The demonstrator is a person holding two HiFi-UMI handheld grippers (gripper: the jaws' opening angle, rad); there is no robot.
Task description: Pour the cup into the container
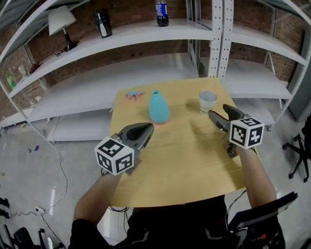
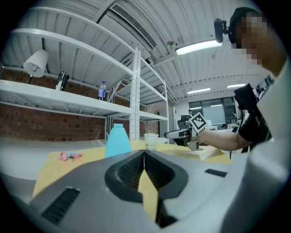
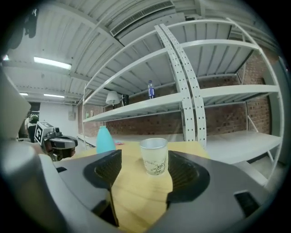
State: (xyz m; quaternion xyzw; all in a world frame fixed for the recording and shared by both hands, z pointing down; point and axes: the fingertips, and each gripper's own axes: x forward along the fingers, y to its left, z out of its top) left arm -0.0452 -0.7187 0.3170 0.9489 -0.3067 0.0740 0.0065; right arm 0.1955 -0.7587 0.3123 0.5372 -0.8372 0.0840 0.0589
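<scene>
On your right gripper the jaws stand wide; the cup stands upright just ahead (untouched) on the tabletop, right of the teal container. Your left gripper has its jaws together, empty.

I can't tell from here what the cup holds: its mouth shows only pale in the head view, and its cloudy wall in the right gripper view gives nothing away. The pink thing beyond the container is too small to name. The bottle on the shelf is cut by the top edge. In its own view the left gripper hides the container's base.
</scene>
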